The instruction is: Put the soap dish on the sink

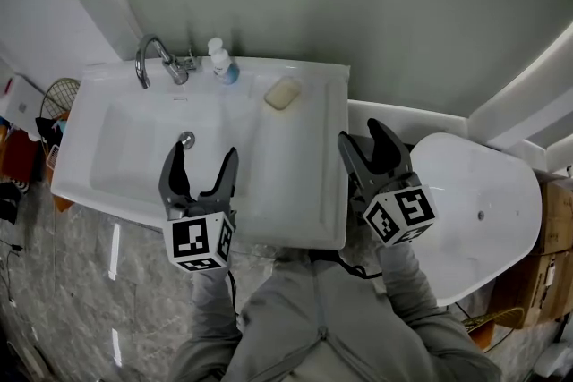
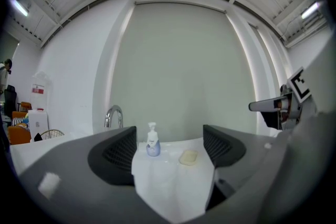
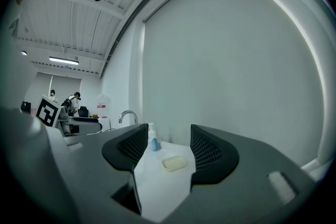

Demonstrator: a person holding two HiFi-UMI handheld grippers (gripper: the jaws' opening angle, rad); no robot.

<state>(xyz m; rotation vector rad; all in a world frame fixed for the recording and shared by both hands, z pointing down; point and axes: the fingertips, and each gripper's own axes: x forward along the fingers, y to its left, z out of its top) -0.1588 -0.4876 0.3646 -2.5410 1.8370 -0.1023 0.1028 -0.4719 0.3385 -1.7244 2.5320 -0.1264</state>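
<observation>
The white sink [image 1: 304, 192] takes up the middle of the head view, set against a grey-green wall, with its basin toward the left and a flat deck on the right. To its right stands a white toilet [image 1: 474, 192] with the lid closed, well apart from the task's item.

Your left gripper [image 1: 204, 152] hangs over the front of the basin. Its jaws stand wide apart with nothing between them (its own view shows only sink surface through the gap). Your right gripper [image 1: 360, 131] sits just off the sink's right edge, between sink and toilet. It is likewise released and empty, its jaws spread and pointed toward the rear deck.

The chrome faucet [image 1: 154, 54] rises at the rear left of the sink. A small pump bottle [image 1: 221, 63] with blue contents stands upright on the rear ledge, just right of the faucet.

The soap dish [image 1: 283, 93], cream-coloured and rounded, lies on the sink's rear right deck, right of the bottle and apart from it. Neither gripper touches it.

The drain [image 1: 186, 139] shows in the basin floor, beside your left gripper's tip.
</observation>
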